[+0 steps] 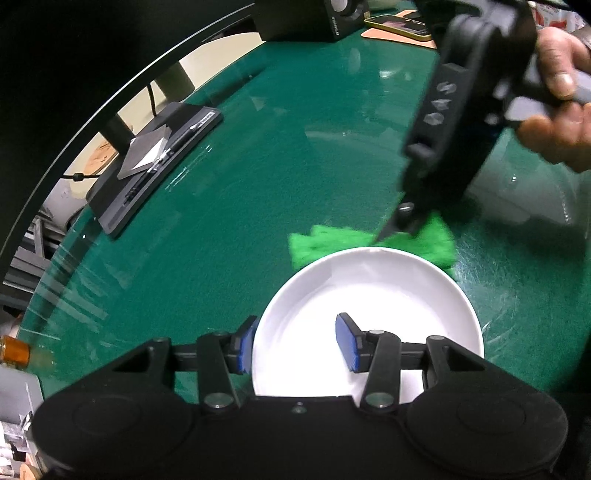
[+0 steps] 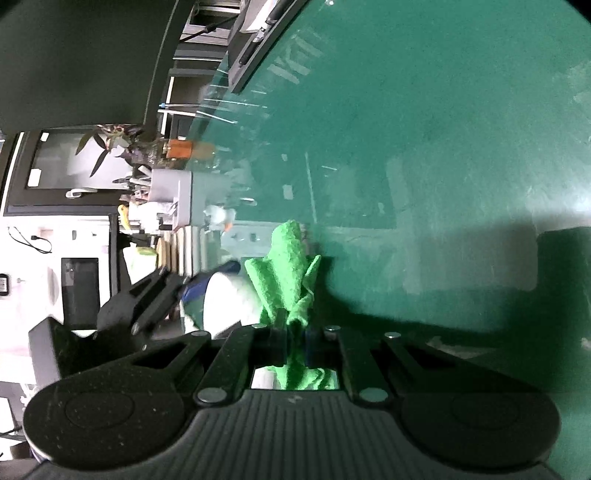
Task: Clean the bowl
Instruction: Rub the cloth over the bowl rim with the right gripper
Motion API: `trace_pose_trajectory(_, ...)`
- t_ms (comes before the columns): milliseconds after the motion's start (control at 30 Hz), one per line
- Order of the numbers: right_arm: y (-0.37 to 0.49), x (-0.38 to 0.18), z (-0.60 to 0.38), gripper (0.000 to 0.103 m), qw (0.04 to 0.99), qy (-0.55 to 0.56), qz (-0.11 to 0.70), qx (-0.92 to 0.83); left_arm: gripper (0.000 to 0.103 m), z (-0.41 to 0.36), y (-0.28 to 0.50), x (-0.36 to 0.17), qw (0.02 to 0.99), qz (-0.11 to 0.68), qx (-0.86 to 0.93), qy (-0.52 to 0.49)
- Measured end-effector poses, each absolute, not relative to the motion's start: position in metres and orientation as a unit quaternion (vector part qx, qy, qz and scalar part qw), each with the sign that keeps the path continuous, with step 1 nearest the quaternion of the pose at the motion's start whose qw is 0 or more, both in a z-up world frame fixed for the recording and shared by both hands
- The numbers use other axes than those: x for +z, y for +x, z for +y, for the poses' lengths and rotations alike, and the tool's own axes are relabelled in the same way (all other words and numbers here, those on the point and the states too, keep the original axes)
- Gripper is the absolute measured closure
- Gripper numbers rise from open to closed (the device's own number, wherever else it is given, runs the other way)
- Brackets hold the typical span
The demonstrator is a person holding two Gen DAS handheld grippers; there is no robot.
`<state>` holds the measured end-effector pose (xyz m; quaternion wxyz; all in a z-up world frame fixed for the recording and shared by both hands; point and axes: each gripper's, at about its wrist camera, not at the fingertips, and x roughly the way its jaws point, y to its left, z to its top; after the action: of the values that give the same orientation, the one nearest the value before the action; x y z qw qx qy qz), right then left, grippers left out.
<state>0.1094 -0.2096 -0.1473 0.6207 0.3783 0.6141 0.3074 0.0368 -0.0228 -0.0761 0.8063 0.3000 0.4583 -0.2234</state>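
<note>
Bowl (image 1: 369, 325) rim seemingly between hand-held gripper (image 1: 295, 345).

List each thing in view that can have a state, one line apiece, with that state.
White bowl: upright on the green table, rim between the left gripper's jaws.
Green cloth: bunched, hanging from the right gripper, just beyond the bowl's far rim.
Left gripper: jaws straddle the bowl's rim; contact unclear.
Right gripper: jaws shut on the cloth.
Phone: lying flat, screen lit.

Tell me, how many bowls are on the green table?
1. The white bowl sits on the table, its rim between the left gripper's fingers, with the cloth just behind it. More could be out of view.
</note>
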Motion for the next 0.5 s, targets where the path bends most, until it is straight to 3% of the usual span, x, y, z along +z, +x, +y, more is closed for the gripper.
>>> trace_pose_trajectory(133,0.12,-0.149,-0.201,0.093,0.622,0.374,0.609,0.318,0.06,-0.019,0.042,-0.073,0.808,0.483,-0.199,0.274)
trace_pose_trajectory(267,0.12,-0.15,-0.207,0.069,0.625,0.368,0.613,0.314,0.06,-0.007,0.031,-0.067,0.823,0.493,-0.162,0.232)
trace_pose_trajectory(367,0.117,-0.135,-0.204,0.064,0.665,0.331,0.591,0.315,0.064,-0.01,0.023,-0.073,0.815,0.495,-0.155,0.259)
trace_pose_trajectory(433,0.119,-0.128,-0.193,0.072,0.672,0.288,0.596,0.333,0.07,-0.01,0.024,-0.074,0.814,0.496,-0.153,0.26)
trace_pose_trajectory(467,0.119,-0.128,-0.19,0.09,0.668,0.285,0.6,0.336,0.069,-0.011,0.025,-0.074,0.813,0.494,-0.152,0.267)
trace_pose_trajectory(500,0.119,-0.128,-0.187,0.096,0.663,0.283,0.604,0.339,0.069,-0.01,0.027,-0.075,0.814,0.491,-0.157,0.27)
